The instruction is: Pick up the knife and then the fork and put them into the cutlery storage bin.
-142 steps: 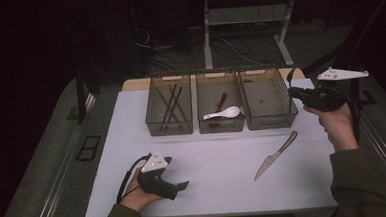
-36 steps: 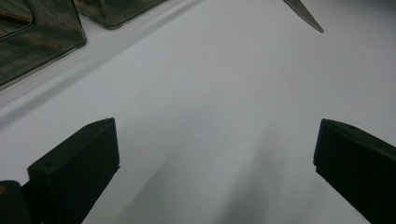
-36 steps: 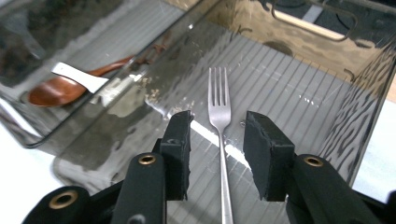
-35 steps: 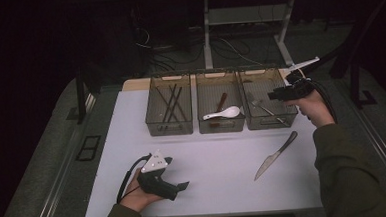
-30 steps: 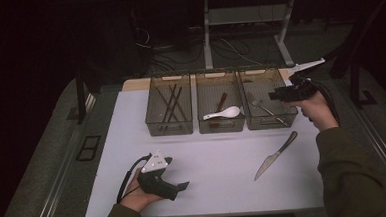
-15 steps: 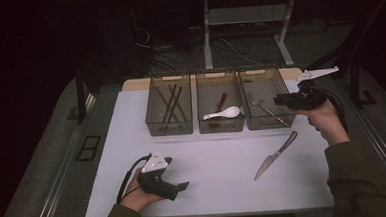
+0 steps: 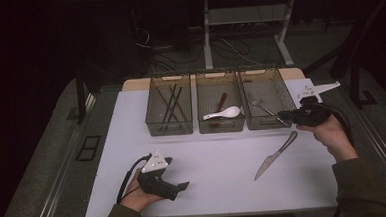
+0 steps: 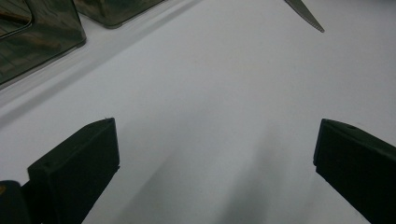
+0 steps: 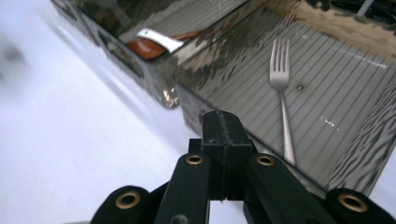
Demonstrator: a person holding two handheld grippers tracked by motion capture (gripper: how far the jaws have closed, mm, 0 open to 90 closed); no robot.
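A table knife (image 7: 276,155) lies on the white table top (image 7: 218,157), right of centre; its tip shows in the left gripper view (image 8: 303,14). A fork (image 7: 261,106) (image 9: 280,79) lies in the right clear bin (image 7: 261,71). My right gripper (image 7: 281,118) (image 9: 223,116) hovers at that bin's near right corner, above the knife's handle end. Its jaws have just been closing and now meet with nothing between them. My left gripper (image 7: 182,186) (image 8: 215,126) rests on the table at the front left, open and empty.
Three clear bins stand in a row at the back of the table. The left bin (image 7: 169,127) holds dark chopsticks (image 7: 170,102). The middle bin (image 7: 220,124) holds a white spoon (image 7: 224,113) (image 9: 159,38) and a brown utensil.
My right gripper has drawn back from over the right bin toward its near right corner, and its jaws have closed. The fork now lies in that bin. The left gripper has stayed put.
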